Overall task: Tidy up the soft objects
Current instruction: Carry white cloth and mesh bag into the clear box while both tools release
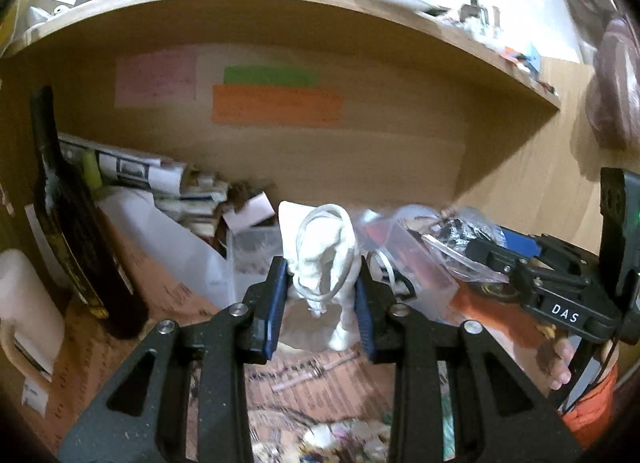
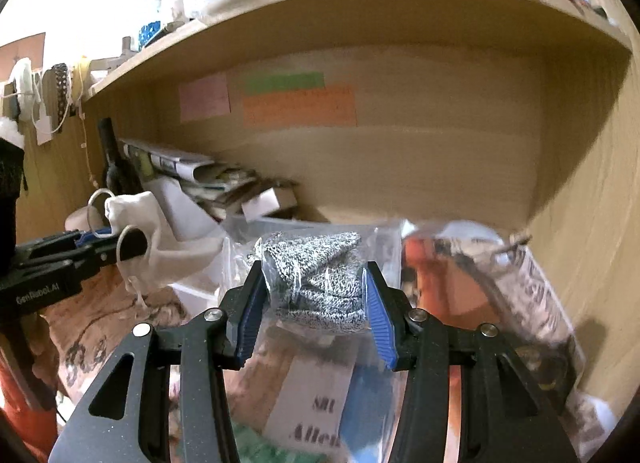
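Note:
My left gripper (image 1: pixel 320 295) is shut on a white cloth pouch with a cord loop (image 1: pixel 326 259) and holds it up in front of the wooden shelf. The pouch also shows in the right wrist view (image 2: pixel 136 223), held by the left gripper (image 2: pixel 120 243) at the left. My right gripper (image 2: pixel 316 295) is shut on a grey knitted fabric sealed in a clear plastic bag (image 2: pixel 316 279). The right gripper (image 1: pixel 500 259) shows at the right in the left wrist view, its fingertips among clear bags.
A dark bottle (image 1: pixel 72 231) stands at the left by a white jug (image 1: pixel 24 303). Rolled papers and boxes (image 1: pixel 160 179) are piled at the shelf's back. Clear bags with orange contents (image 2: pixel 460 275) lie at the right. Coloured notes (image 1: pixel 276 103) stick on the back panel.

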{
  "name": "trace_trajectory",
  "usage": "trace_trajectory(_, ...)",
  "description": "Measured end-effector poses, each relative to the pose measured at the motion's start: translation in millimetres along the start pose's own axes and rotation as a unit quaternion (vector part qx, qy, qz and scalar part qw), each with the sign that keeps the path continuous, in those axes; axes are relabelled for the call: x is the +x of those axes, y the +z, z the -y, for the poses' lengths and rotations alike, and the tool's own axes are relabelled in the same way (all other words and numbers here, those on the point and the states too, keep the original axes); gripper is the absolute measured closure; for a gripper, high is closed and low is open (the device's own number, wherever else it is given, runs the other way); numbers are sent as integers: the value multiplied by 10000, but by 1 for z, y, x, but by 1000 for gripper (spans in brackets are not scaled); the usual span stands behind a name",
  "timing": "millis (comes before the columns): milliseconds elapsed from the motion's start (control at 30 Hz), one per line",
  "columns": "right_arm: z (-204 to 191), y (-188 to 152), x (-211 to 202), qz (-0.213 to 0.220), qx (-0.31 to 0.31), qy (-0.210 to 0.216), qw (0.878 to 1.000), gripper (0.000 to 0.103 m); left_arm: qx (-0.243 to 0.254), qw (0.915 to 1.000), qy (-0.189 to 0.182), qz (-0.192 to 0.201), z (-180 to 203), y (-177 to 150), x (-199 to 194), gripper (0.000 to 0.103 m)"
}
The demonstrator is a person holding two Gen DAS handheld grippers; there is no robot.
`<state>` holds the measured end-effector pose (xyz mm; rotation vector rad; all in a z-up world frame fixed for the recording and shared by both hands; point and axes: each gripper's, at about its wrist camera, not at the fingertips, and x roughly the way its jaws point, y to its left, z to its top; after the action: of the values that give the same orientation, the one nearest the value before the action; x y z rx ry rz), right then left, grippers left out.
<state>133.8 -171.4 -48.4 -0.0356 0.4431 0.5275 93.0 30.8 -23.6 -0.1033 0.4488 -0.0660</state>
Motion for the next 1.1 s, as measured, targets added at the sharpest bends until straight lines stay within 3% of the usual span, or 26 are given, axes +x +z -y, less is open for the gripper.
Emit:
trace_trajectory(267, 4, 18, 35, -81, -101, -77, 9999, 59, -160, 9995, 162, -203, -20, 11, 39, 71)
trace_trajectory(567, 7, 12, 84, -606, -31, -39, 9981, 59, -19, 9976, 445, -535, -20, 6, 91, 71)
trace_trajectory(900, 7, -4, 126, -1176, -35, 36, 9930, 56, 143, 9936, 523, -987, -12, -8, 132, 71)
trace_trajectory(1000, 6, -6, 129, -1242, -114, -19, 9922, 55, 173, 9918, 584, -1121, -11, -11, 137, 64)
trace_trajectory(1100, 6, -7, 132, -1317, -126, 3, 9912, 47, 176, 9911, 676, -1134, -13, -14, 138, 50)
